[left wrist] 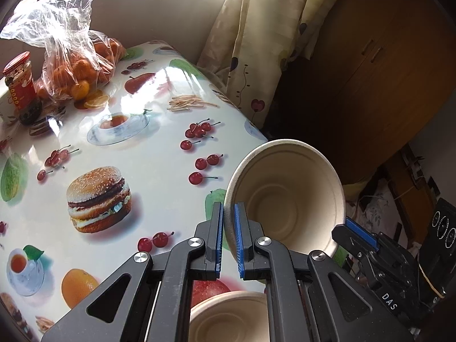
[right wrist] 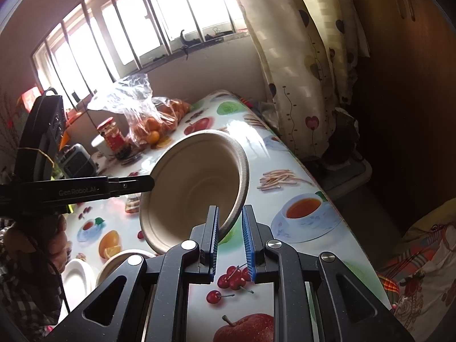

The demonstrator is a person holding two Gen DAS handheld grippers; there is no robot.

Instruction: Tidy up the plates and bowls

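Note:
A beige paper bowl (left wrist: 287, 196) hangs tilted above the table's right edge, its hollow facing both cameras. My left gripper (left wrist: 228, 208) is shut on its left rim. My right gripper (right wrist: 230, 209) is shut on the opposite rim of the same bowl (right wrist: 193, 182). Each gripper shows in the other's view: the right gripper (left wrist: 346, 225) at the bowl's right rim, the left gripper (right wrist: 151, 182) at its left rim. A second beige bowl (left wrist: 228, 313) sits on the table below, partly hidden by my fingers. Next to that bowl (right wrist: 119, 262) lies a white plate (right wrist: 77, 282).
The table (left wrist: 159, 154) has a glossy cloth printed with fruit and burgers. At its far end stand a plastic bag of oranges (left wrist: 77, 68) and a red-lidded jar (left wrist: 18, 82). A curtain (left wrist: 256, 42) and a wooden cabinet (left wrist: 370, 71) lie past the right edge.

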